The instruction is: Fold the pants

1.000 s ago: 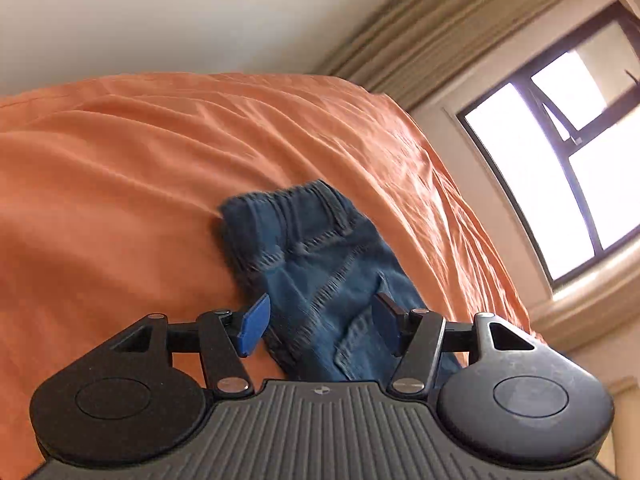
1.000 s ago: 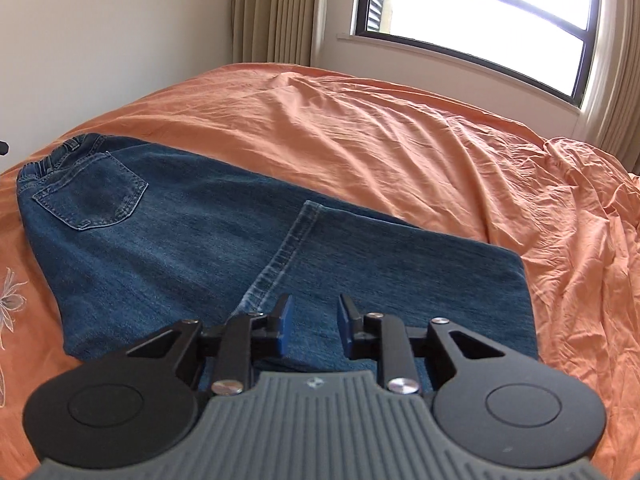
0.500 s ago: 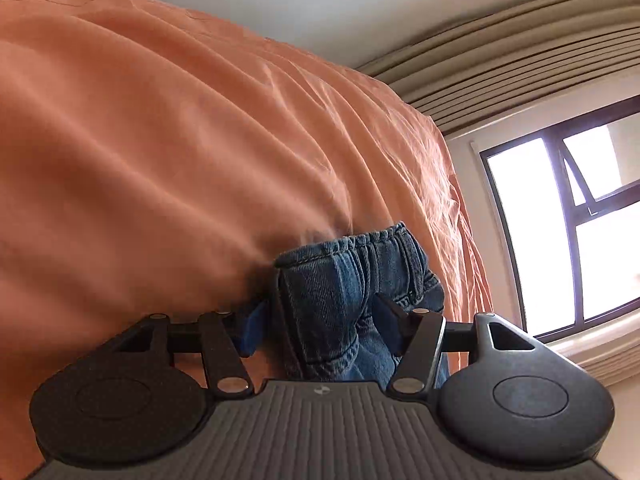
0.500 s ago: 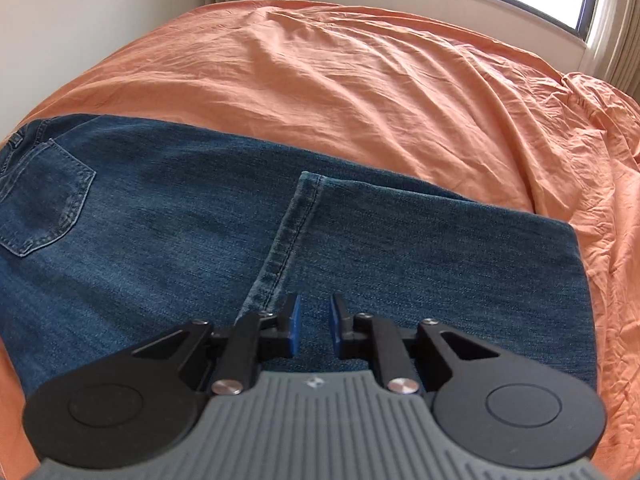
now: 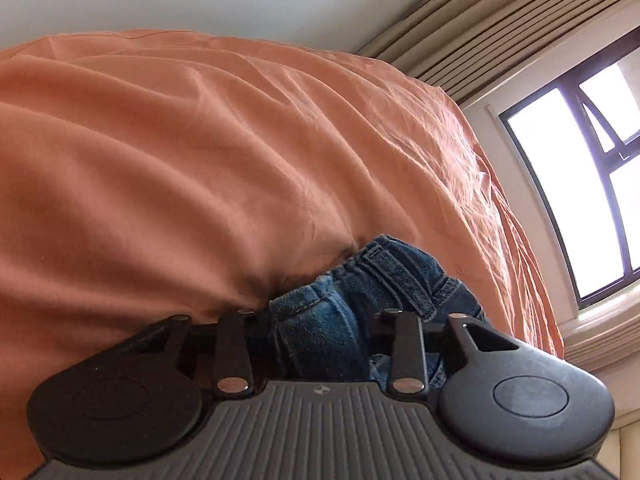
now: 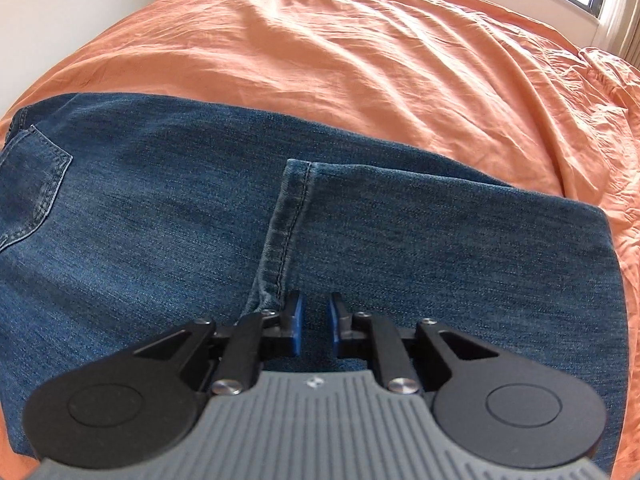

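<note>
Nearest in the left wrist view, the left hand-held gripper (image 5: 320, 332) is seen with a bunched wad of the pants (image 5: 384, 280) between its fingers; its jaws have just been closing, and the denim at the waistband (image 5: 394, 268) appears pinched, though the pads themselves are hidden by the fabric. In the right wrist view, the right hand-held gripper (image 6: 315, 322) is held low over the pants (image 6: 160, 216), its blue pads (image 6: 295, 320) drawn close together with only a narrow gap. Its jaws have also just been closing; whether cloth is caught between them cannot be told, since the tips sit just beside the hem edge (image 6: 288, 232) of the folded-over leg.

The pants lie spread on the bed (image 6: 380, 60), one leg end already doubled back so that its hem crosses the middle of the garment; a back pocket (image 6: 32, 184) is seen at the far left.

The denim is judged to be fairly heavy and limp: it will drape and sag when lifted, yet its thick seams and hem should give firm, non-slippery holds. The waistband and the stitched hem are judged the best places to be gripped, since several layers are stacked there. A single-layer pinch is likely to let the lower layers slide apart. Beyond the pants, the rumpled orange sheet is soft and may be dragged along if caught.
</note>
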Available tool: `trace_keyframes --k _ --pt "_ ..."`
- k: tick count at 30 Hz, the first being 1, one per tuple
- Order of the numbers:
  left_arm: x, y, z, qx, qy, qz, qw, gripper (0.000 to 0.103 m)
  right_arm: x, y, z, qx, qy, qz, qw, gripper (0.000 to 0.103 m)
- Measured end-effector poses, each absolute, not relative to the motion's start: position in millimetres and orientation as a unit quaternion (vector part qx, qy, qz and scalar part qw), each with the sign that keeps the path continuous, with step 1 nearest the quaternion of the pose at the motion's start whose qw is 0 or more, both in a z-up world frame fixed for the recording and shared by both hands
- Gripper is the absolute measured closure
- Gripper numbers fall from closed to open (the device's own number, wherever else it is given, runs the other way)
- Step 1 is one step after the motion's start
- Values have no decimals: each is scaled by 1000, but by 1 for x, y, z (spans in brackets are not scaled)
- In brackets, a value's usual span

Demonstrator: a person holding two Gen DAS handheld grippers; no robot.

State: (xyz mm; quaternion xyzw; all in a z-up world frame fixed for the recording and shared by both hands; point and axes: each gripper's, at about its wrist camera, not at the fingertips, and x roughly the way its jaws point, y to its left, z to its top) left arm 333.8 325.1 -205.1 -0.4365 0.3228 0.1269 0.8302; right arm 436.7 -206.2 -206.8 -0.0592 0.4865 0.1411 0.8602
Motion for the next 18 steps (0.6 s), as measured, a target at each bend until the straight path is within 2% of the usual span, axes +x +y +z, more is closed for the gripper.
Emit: trace_keyframes --k 2,5,11,18 --pt "338 318 -193 -417 328 133 837 78 438 -210 -202 -56 481 140 863 94" --pt "331 308 -168 -403 314 132 850 83 425 -220 -190 -25 461 132 877 93" --pt "313 260 -92 -366 262 92 888 85 385 -252 -168 15 434 145 889 92" --pt "306 128 -9 -246 230 29 941 85 336 -287 -152 68 400 159 900 92"
